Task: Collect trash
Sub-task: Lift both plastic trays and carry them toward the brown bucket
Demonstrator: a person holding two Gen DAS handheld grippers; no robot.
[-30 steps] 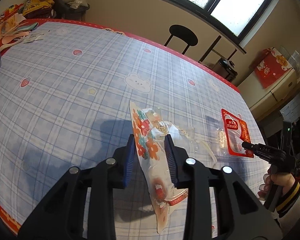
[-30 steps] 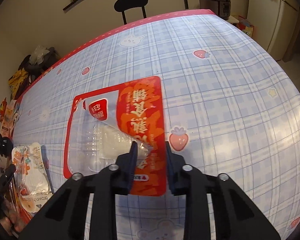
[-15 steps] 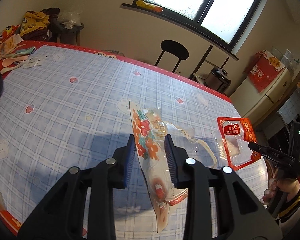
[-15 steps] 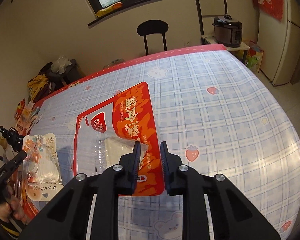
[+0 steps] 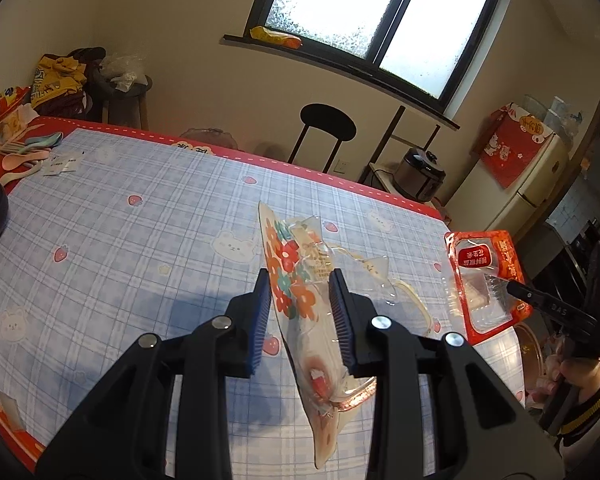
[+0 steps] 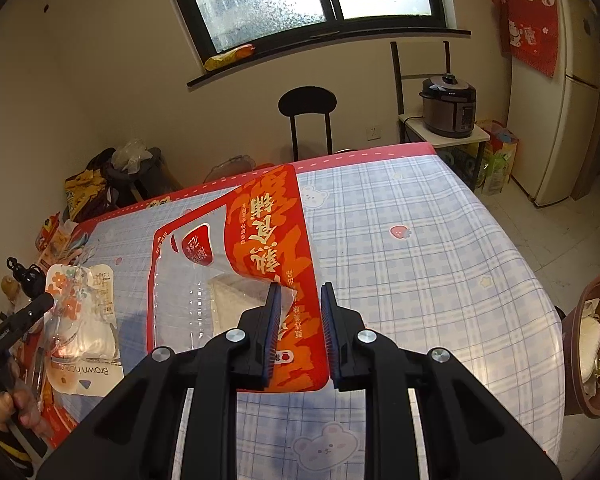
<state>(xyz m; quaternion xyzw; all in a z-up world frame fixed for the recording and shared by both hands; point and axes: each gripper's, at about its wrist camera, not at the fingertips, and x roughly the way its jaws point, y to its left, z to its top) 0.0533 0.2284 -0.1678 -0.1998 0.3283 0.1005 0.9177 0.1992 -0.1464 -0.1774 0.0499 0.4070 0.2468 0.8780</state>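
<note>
Change since earlier frames: both tongs have risen; the two wrappers, formerly low over the worktop, now hang clear above it, with more wall and window in sight.
Left wrist view, tongs: left tongs (image 5: 300, 300) partly closed, blue pads pinching the clear plastic wrapper with orange and teal flower print (image 5: 296, 280).
Left wrist view, wrapper: long axis runs forward and away along the tongs, its tail drooping toward the camera; crumpled, translucent, apparently empty.
Left wrist view, neighbour: right tongs (image 5: 512, 286) at far right, holding the red snack pouch.
Right wrist view, tongs: right tongs (image 6: 300, 308) narrowly open, gripping the near edge of the red foil snack pouch with a clear window (image 6: 260, 248).
Right wrist view, pouch: long axis points ahead; flat, stiff, above the blue plaid worktop (image 6: 420, 264).
Deciding relation: brown bowl holding scraps (image 6: 596, 352) lies off the worktop edge to the right, nearer the right hand; judged the likely drop point.
</note>
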